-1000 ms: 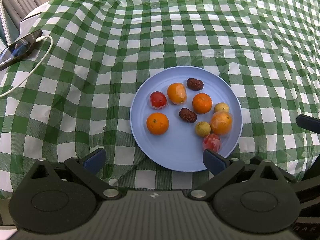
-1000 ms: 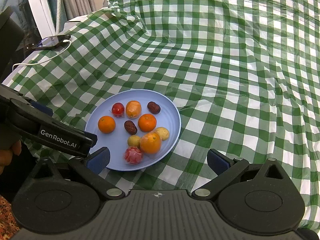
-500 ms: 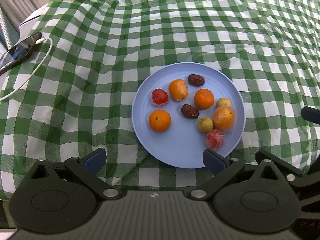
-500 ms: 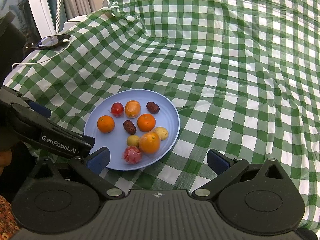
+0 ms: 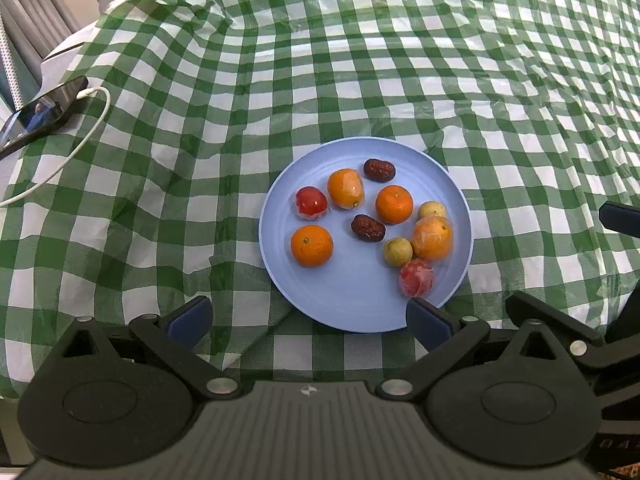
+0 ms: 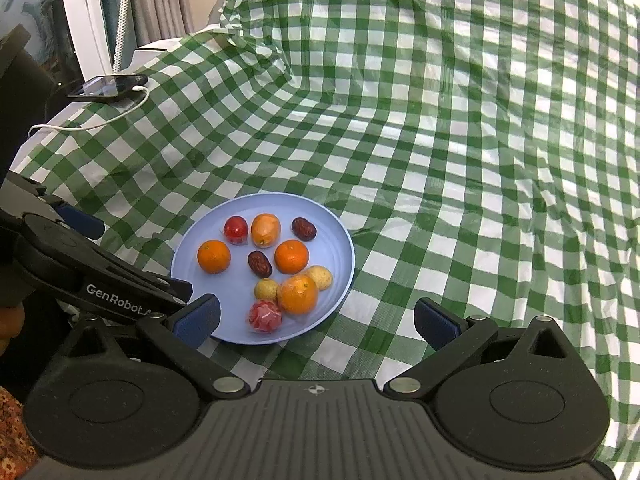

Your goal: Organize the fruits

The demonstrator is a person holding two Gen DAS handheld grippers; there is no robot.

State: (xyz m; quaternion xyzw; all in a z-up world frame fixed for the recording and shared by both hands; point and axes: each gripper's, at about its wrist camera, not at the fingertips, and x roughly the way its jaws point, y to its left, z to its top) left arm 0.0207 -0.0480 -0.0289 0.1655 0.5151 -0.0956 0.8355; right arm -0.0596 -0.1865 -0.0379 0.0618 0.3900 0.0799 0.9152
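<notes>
left wrist view puts your left gripper (image 5: 308,318) low over the near rim of the blue plate (image 5: 356,312), its fingers spread wide with nothing between them. on that plate lie two bare oranges (image 5: 311,245), two wrapped oranges (image 5: 433,238), two dark dates (image 5: 368,228), two small yellow-green fruits (image 5: 398,251), a wrapped red fruit (image 5: 311,201) and a pinkish wrapped one (image 5: 416,278) near the front edge. your right gripper (image 6: 316,320) hangs just right of the plate over the green checked cloth (image 6: 460,160), fingers likewise apart and empty. a phone (image 6: 107,86) with a white cable (image 6: 100,120) sits at the cloth's far left corner.
</notes>
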